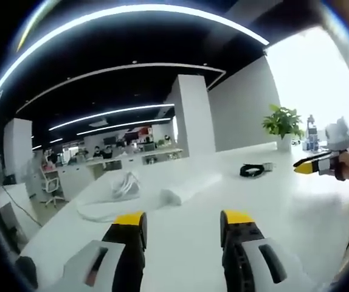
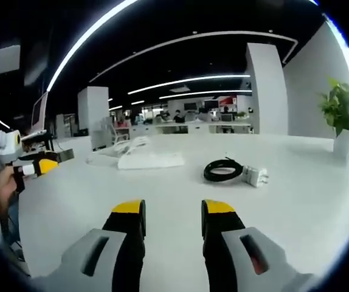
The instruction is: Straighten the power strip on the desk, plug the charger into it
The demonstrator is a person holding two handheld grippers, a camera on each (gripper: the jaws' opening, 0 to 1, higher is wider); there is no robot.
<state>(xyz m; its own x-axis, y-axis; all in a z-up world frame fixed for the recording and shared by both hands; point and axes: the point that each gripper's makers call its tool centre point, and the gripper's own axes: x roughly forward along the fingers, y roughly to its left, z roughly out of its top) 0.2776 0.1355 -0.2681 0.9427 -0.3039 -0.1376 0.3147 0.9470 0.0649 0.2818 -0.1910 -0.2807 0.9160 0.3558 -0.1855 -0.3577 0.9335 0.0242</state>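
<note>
White strip [image 2: 151, 160] lies skewed beyond both spread, empty grippers [image 1: 182, 230] [image 2: 172, 221]; best squared by its ends before fetching the charger [image 2: 255, 176]

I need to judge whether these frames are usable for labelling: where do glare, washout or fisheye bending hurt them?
Left gripper view: the window at right is blown out white behind the plant, and the white power strip nearly blends into the white desk. Right gripper view: exposure is more even, the black cable and charger read clearly. Both views bend the ceiling light strips into arcs.
</note>
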